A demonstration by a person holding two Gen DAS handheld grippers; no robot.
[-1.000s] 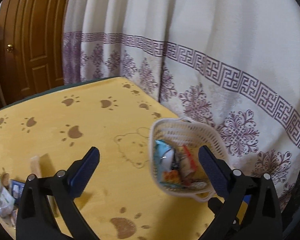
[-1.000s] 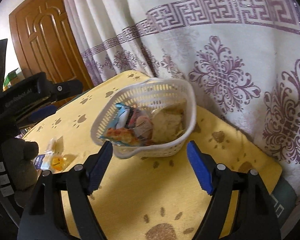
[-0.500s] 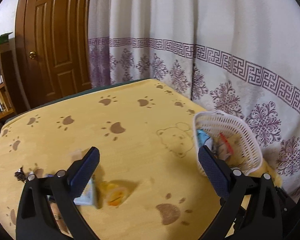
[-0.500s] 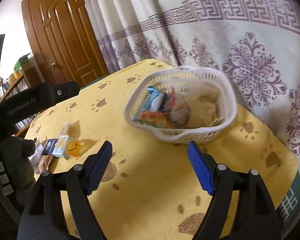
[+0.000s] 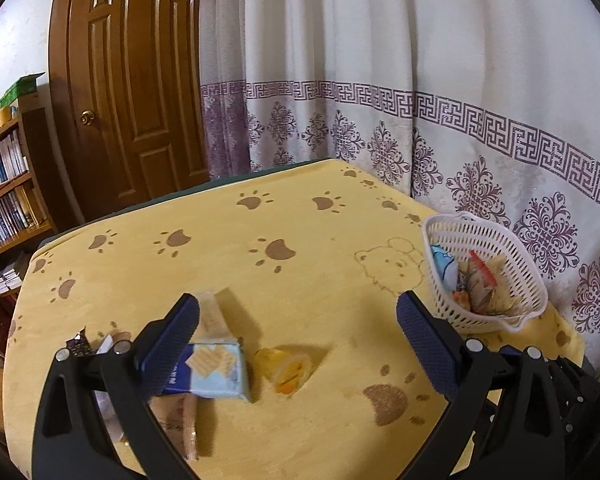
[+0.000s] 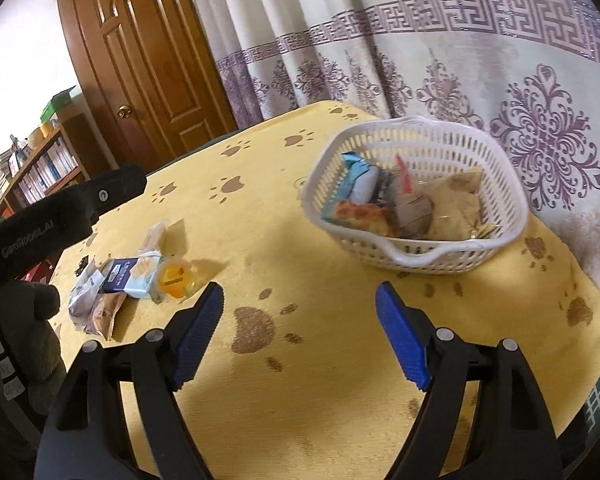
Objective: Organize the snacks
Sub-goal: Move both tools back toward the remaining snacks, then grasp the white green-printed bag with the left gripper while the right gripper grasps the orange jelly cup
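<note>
Yellow paw-print tablecloth [image 5: 220, 264] held loose snacks [image 5: 216, 368] directly beneath our left gripper [image 5: 298, 334], spread and empty. Our right gripper [image 6: 300, 330], likewise spread, sat farther off, nearer the basket [image 6: 416, 254].

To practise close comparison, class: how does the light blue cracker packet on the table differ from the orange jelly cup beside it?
The cracker packet is flat, rectangular and opaque blue with printed crackers; the jelly cup is small, rounded and see-through orange. The packet lies flat; the cup lies tipped on its side. Both sit loose on the yellow cloth, outside the white basket.
</note>
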